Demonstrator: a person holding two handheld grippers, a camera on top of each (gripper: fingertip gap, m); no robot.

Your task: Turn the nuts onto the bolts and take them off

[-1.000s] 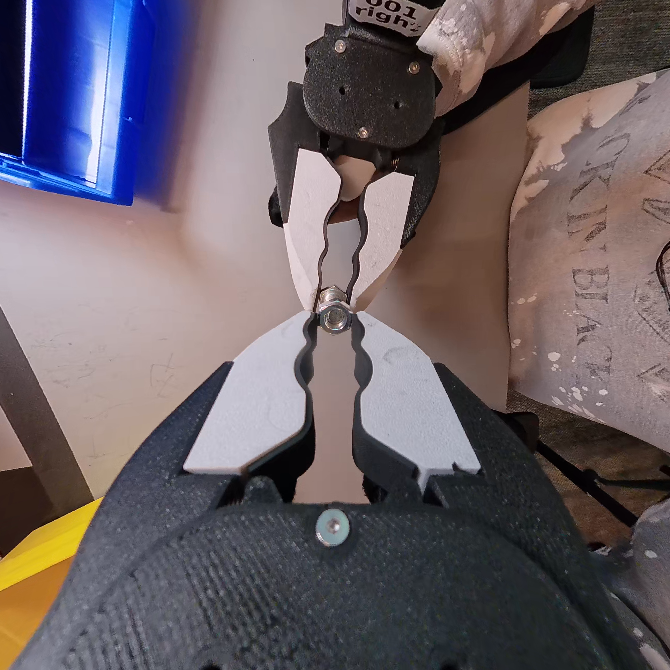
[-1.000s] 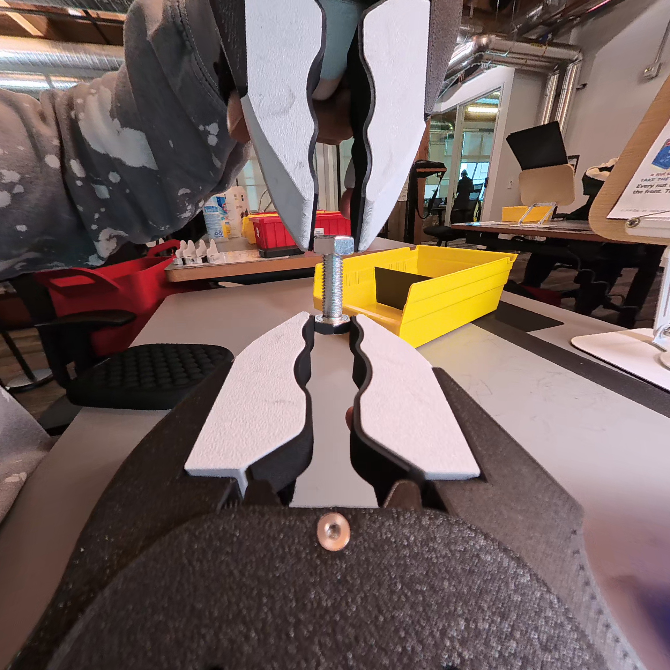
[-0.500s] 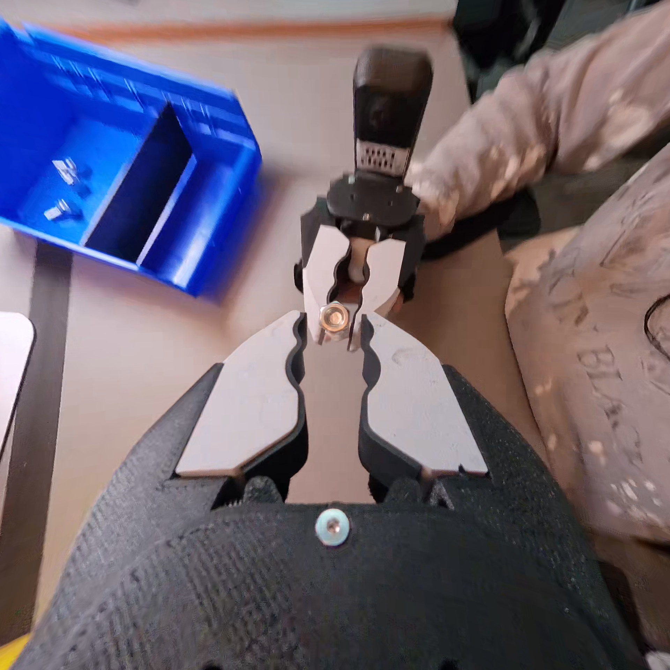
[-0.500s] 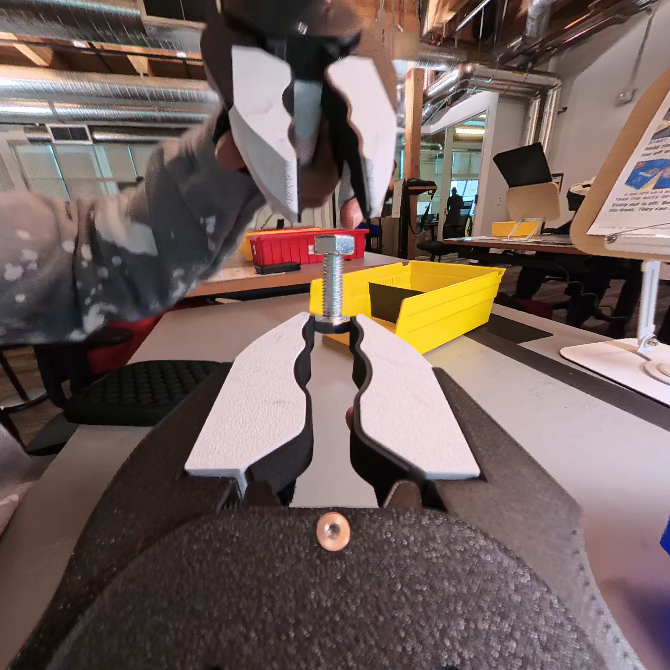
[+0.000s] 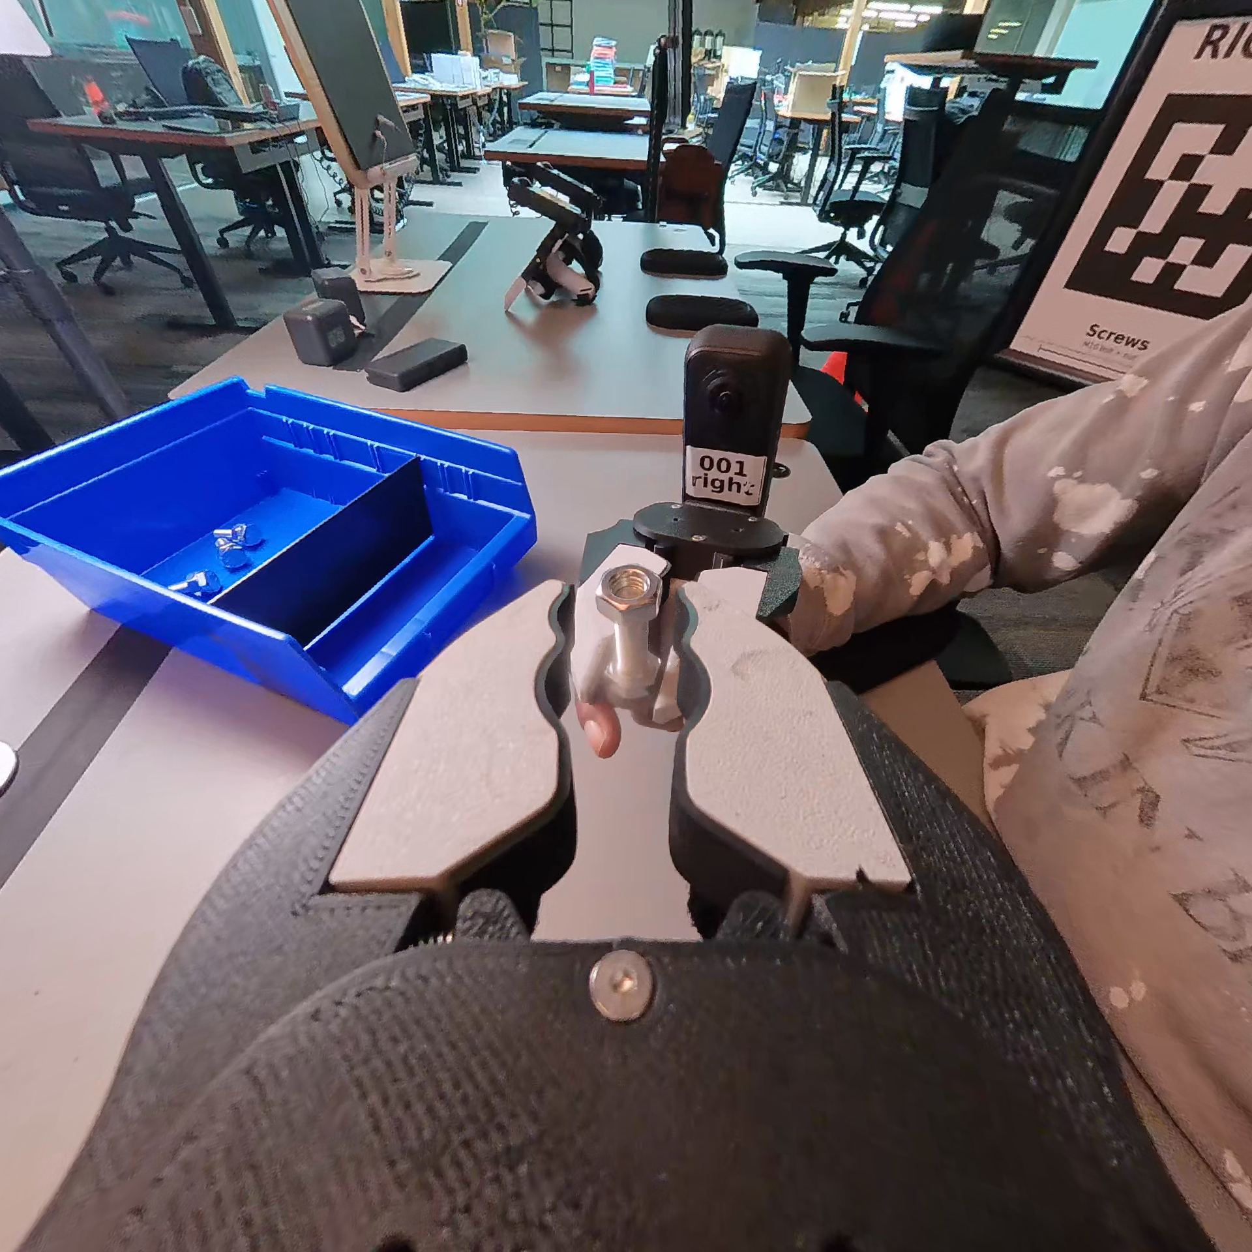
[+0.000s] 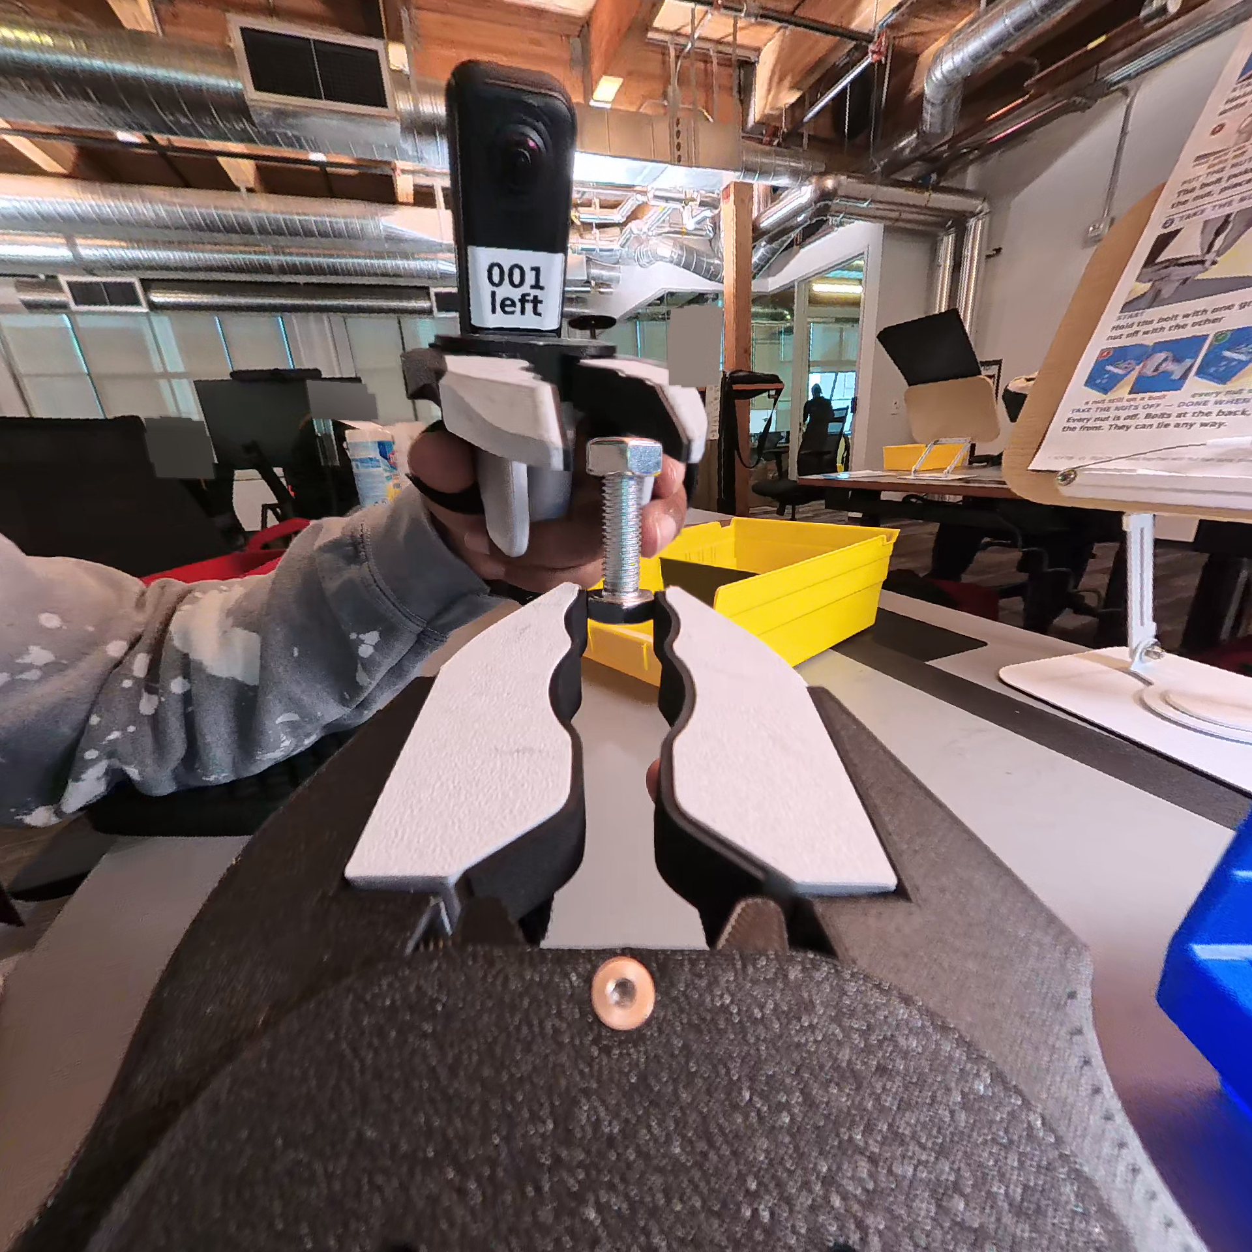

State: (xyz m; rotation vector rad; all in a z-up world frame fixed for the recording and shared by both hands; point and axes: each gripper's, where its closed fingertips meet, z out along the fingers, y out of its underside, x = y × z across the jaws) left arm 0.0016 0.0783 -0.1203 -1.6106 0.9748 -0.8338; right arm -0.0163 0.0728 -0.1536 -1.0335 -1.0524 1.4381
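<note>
Table (image 5: 203, 779): bolts (image 5: 227, 552) in blue bin (image 5: 325, 650)

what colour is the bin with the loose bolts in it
Blue. The bin shows best in the left wrist view, with a few silver bolts in its left compartment.

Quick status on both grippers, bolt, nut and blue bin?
left gripper: open, holding nothing
right gripper: shut on nut
nut: clamped, on the bolt's lower end
bolt: upright, head up, free of the left gripper
blue bin: few fasteners in left compartment
</note>
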